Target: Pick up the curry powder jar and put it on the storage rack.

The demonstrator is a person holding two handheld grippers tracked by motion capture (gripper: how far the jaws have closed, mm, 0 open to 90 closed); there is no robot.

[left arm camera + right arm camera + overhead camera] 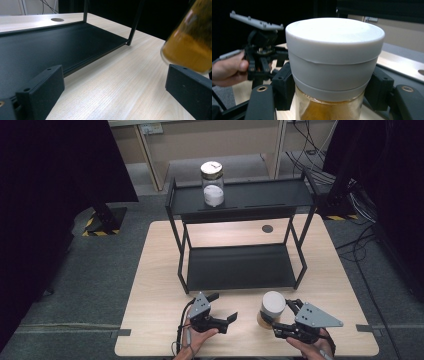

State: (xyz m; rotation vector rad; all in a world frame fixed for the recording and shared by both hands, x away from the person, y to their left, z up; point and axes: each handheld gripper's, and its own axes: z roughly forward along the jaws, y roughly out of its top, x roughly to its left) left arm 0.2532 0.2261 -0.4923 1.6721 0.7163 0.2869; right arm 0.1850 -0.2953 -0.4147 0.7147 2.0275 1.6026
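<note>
A glass jar [271, 309] with a white lid and amber-yellow contents is near the table's front edge, right of centre. My right gripper [281, 316] is shut on it. In the right gripper view the two black pads press the glass just under the white lid [334, 50]. My left gripper [222, 307] is to the left of the jar, open with nothing between its jaws [115, 87]. The jar's amber body [192, 42] shows tilted at the upper right of the left gripper view, above the right pad [187, 85]. The left gripper [262, 57] also appears beyond the lid.
A black two-tier metal shelf [240, 200] stands mid-table behind both grippers. On its top tier stands a second jar [212, 182] with a gold lid and white contents. The lower tier [240, 267] is bare. The wooden table [155, 285] has a cable hole [267, 228] at the back.
</note>
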